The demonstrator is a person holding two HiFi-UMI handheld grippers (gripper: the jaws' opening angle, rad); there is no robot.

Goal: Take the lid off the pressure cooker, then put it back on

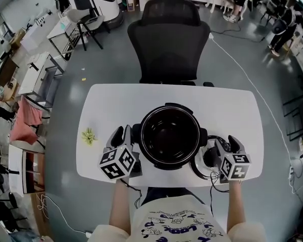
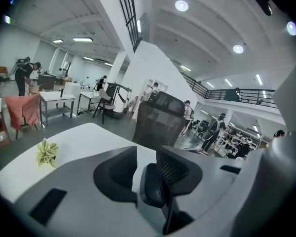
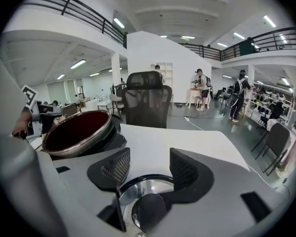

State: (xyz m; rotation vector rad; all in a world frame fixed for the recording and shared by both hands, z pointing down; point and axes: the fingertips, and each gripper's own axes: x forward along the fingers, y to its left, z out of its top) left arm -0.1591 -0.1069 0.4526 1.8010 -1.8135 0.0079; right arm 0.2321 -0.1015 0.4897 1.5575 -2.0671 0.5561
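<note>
My right tongs (image 3: pixel 149 163) are spread over the black knob (image 3: pixel 149 210) of the lid (image 3: pixel 140 185), which lies on the surface (image 1: pixel 111 105) just right of the open cooker (image 1: pixel 170 108). My left tongs (image 2: pixel 147 159) are spread at its left. The lid looks heavy, stiff and slick, so I'd pinch the knob.

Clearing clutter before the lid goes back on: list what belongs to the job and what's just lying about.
Job: pressure cooker; lid on the table; left claw; right claw.
Lying about: yellow-green flower-like thing; office chair.
</note>
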